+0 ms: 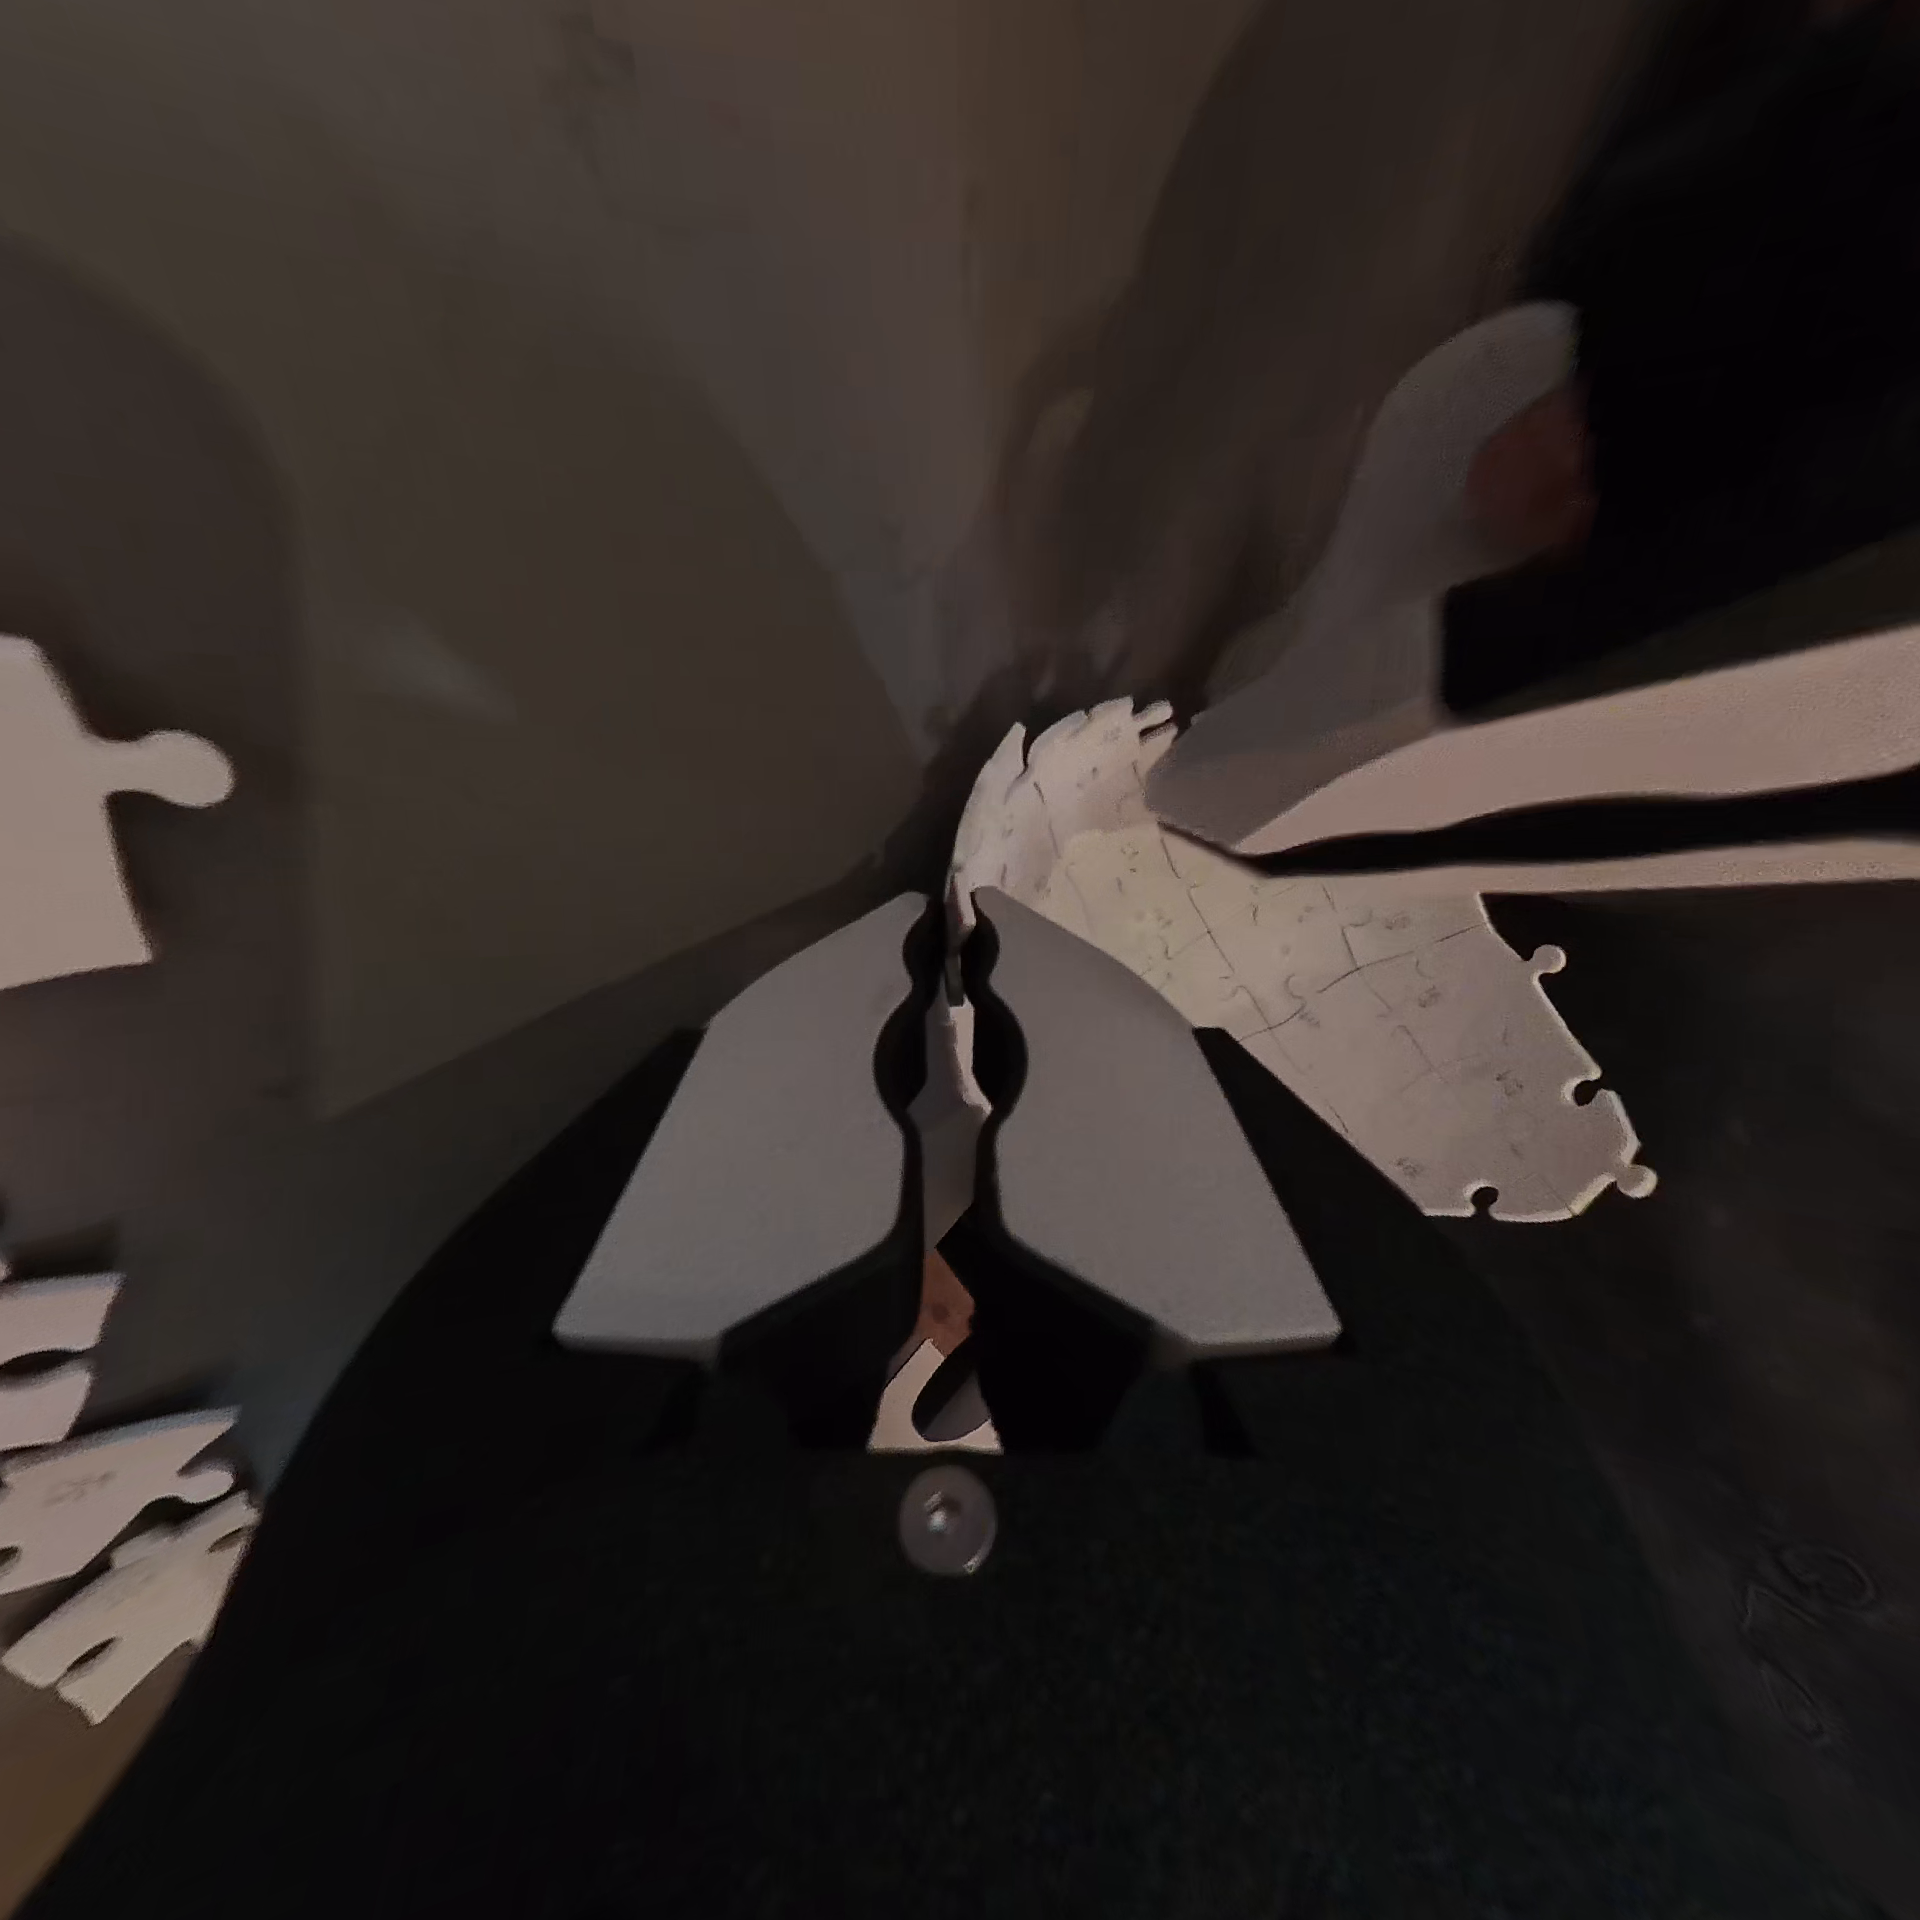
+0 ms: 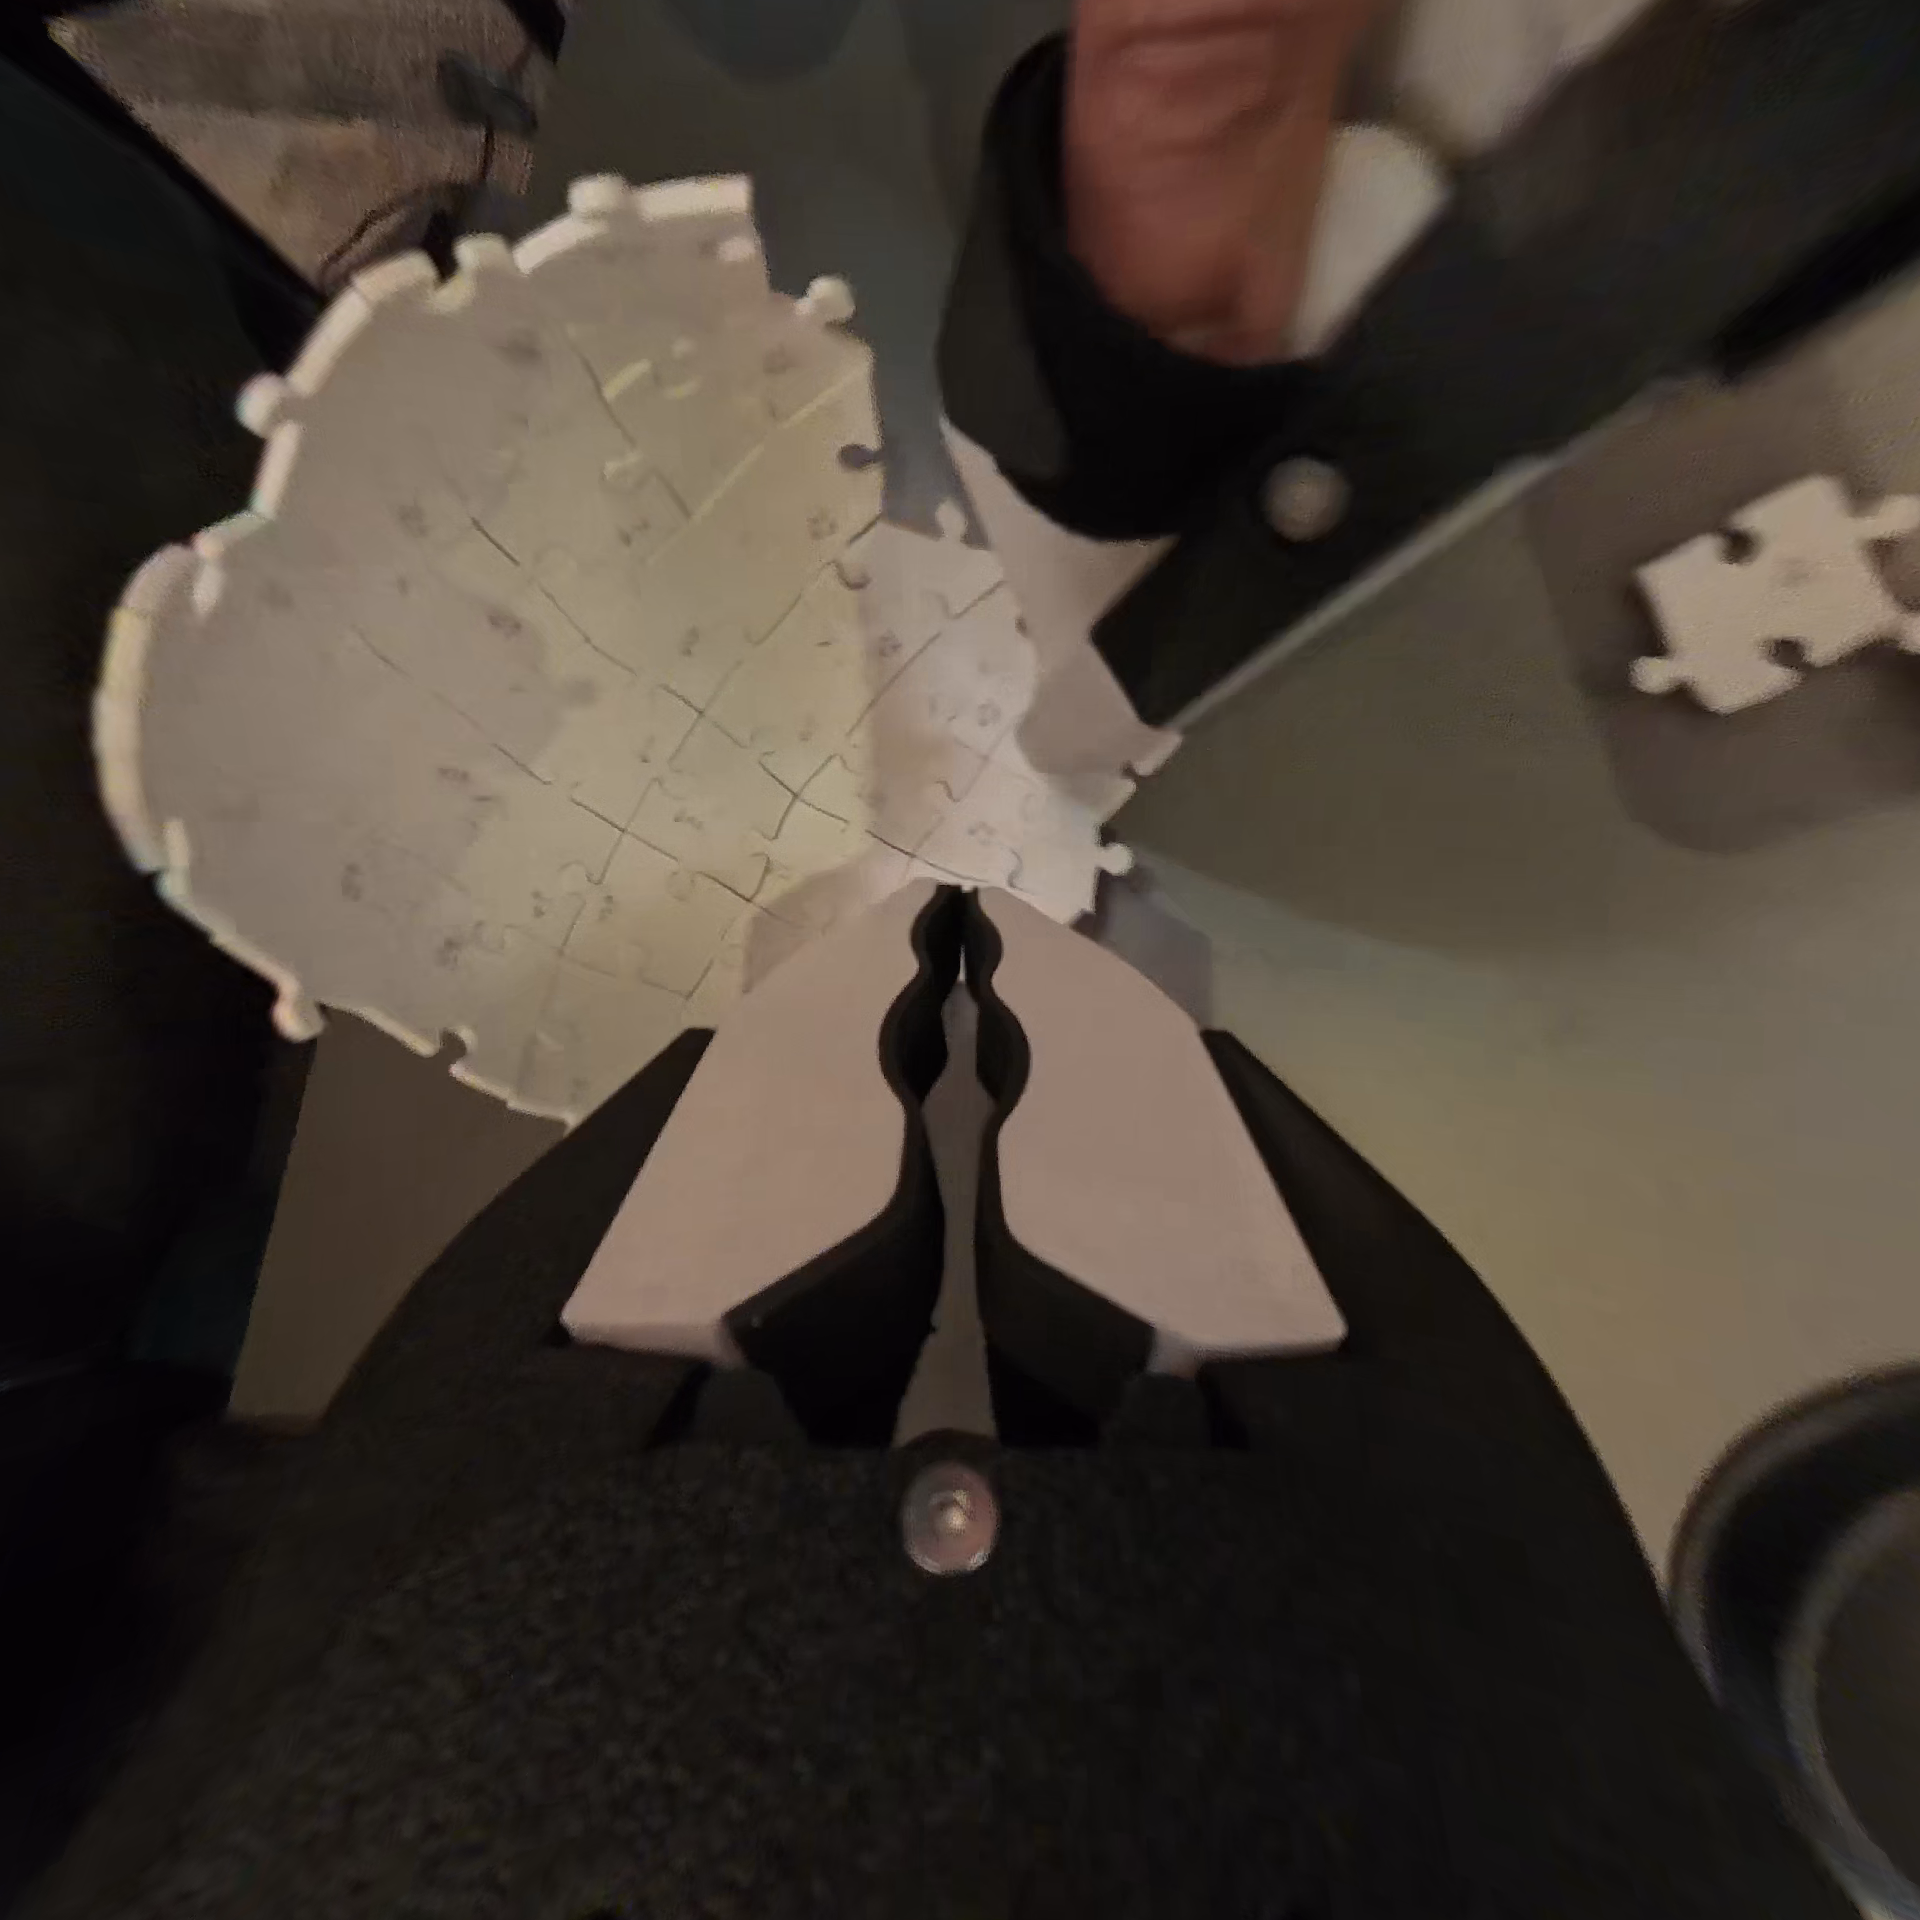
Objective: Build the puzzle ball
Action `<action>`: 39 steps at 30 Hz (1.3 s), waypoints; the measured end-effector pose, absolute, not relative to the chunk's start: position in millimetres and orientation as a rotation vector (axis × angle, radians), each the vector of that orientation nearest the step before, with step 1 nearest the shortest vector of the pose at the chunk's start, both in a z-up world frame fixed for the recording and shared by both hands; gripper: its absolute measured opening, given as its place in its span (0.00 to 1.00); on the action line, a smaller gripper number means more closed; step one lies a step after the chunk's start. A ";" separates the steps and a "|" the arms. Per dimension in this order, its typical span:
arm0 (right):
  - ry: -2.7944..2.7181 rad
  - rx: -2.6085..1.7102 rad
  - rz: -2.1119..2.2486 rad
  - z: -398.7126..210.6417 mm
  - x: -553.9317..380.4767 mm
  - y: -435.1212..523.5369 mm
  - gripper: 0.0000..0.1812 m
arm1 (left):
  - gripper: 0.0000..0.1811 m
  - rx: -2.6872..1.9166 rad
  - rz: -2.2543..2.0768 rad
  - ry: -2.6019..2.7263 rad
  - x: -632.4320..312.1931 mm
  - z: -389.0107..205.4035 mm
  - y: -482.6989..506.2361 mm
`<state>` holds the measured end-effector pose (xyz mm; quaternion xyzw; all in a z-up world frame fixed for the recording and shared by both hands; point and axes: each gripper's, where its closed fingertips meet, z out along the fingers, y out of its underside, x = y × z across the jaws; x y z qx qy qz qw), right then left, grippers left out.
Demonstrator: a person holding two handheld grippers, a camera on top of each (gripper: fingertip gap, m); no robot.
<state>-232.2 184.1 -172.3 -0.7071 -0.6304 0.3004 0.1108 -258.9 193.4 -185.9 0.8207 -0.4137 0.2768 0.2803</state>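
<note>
Shell [image 2: 499, 707] pinched at one edge by both grippers, left [image 1: 951, 935] and right [image 2: 958, 914]. Spreads leftward from right's closed tips. Loose pieces [image 2: 1787, 592] well apart on table.

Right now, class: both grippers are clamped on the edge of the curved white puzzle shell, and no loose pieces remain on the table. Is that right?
Not quite. Both the left gripper and right gripper do clamp the puzzle shell, but loose pieces still lie on the table, as the right wrist view shows.
</note>
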 end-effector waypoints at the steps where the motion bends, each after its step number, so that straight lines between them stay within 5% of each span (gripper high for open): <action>1: -1.817 -2.085 0.879 -167.9 -228.2 188.1 0.00 | 0.01 2.200 0.745 -1.107 -259.2 -185.9 192.8; 39: -1.888 -2.140 0.839 -184.1 -236.9 180.0 0.00 | 0.01 2.234 0.835 -0.991 -259.6 -186.2 185.2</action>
